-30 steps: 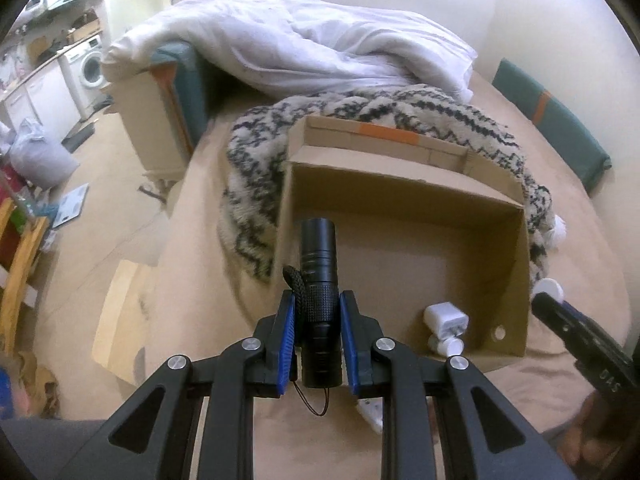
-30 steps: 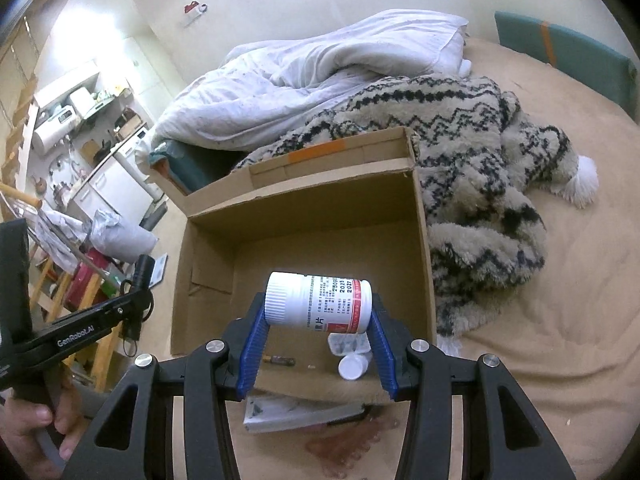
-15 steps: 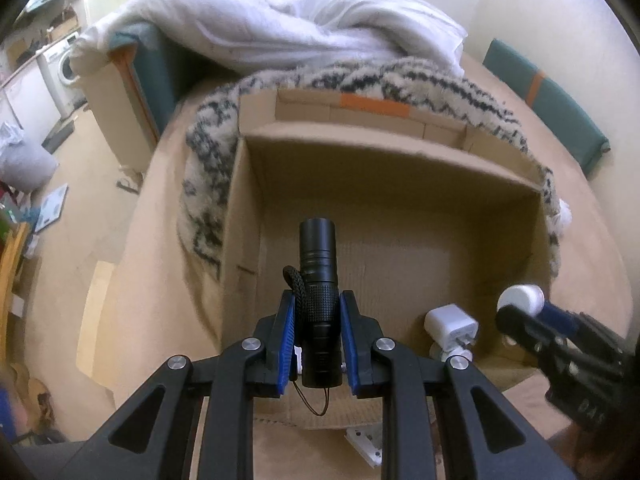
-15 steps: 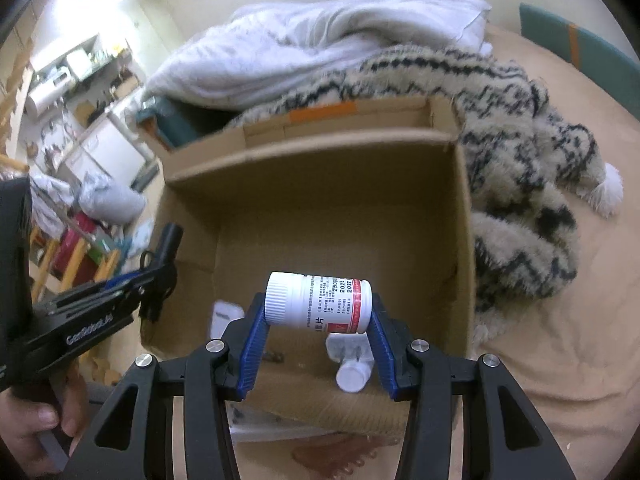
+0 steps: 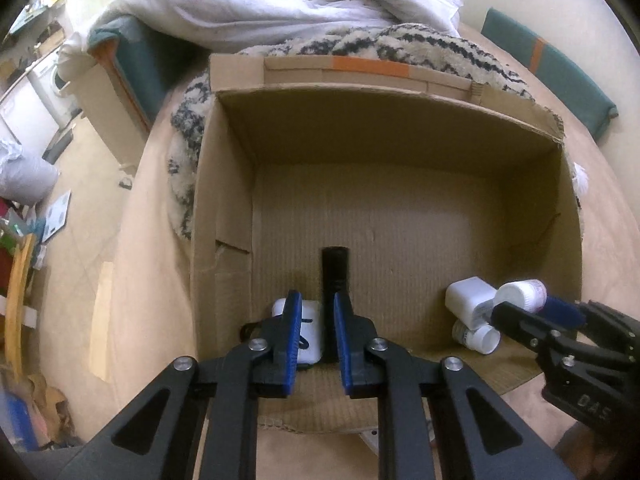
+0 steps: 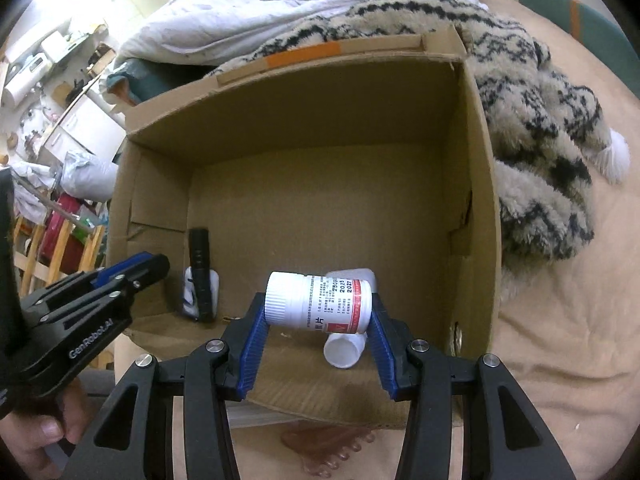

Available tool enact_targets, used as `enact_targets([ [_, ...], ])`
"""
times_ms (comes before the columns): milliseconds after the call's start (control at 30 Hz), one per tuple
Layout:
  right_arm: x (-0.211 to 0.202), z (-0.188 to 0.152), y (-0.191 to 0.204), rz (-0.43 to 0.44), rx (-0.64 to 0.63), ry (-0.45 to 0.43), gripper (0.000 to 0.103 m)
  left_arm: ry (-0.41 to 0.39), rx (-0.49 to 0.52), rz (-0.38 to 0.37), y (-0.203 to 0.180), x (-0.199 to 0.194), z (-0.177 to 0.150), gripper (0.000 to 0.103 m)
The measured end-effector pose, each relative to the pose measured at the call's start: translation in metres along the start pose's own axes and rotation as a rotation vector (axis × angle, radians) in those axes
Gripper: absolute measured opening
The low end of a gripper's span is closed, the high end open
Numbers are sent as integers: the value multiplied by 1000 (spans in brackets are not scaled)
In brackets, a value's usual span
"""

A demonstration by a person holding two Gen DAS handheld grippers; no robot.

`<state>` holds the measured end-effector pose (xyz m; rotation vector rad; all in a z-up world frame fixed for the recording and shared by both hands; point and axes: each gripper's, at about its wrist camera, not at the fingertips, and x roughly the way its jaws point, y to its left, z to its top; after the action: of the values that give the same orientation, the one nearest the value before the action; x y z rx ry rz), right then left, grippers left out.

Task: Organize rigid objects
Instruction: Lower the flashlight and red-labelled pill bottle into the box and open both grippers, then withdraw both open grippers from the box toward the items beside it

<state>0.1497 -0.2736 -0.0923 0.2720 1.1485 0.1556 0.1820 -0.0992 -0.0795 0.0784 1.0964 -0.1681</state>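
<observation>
While right tongs (image 6: pixel 318 334) clamp bottle (image 6: pixel 318 302) — "2027" legible — left tongs (image 5: pixel 316 334) parted, "GenRobot.AI".

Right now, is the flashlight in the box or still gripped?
In the box. The black flashlight lies on the cardboard box floor beyond the left gripper, whose blue fingers stand apart from it.

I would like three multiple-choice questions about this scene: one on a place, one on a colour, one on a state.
1. Where does the black flashlight lie?
A. inside the cardboard box
B. on the patterned blanket
C. on the floor

2. What colour is the tape strip on the box flap?
A. green
B. orange
C. blue

3. What is the right gripper doing?
A. hanging open
B. gripping the pill bottle
C. gripping the flashlight

Answers: 1 A, it rests on the box floor; 2 B, an orange band shows; 3 B, both pads press the bottle's ends.
</observation>
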Motion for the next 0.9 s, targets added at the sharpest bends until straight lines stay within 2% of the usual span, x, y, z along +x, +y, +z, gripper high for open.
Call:
enact_targets([
  [433,-4,5,-5,24,26,-23,51,-3,-5,5,3,-6,2,16],
  [467,-4,5,-5,32,33,-23,53,-2,-5,0,2,-6,3,16],
  [600,-11,6,-7,53,56,-57,71,9,-3,-26,1,-6,1,17],
  [633,-13,7,-9,55,61,-70,77,12,0,-27,0,-6,1,22],
  [700,-18,8,-12,63,75,-89,84,13,6,-29,-1,-7,0,38],
  [733,-19,9,-13,70,84,-94,86,7,7,-28,-1,-8,0,55],
  [767,-20,9,-14,78,94,-96,86,-2,6,-23,-2,-10,0,64],
  [900,-18,10,-18,85,114,-86,86,-37,34,-13,-6,-17,0,64],
])
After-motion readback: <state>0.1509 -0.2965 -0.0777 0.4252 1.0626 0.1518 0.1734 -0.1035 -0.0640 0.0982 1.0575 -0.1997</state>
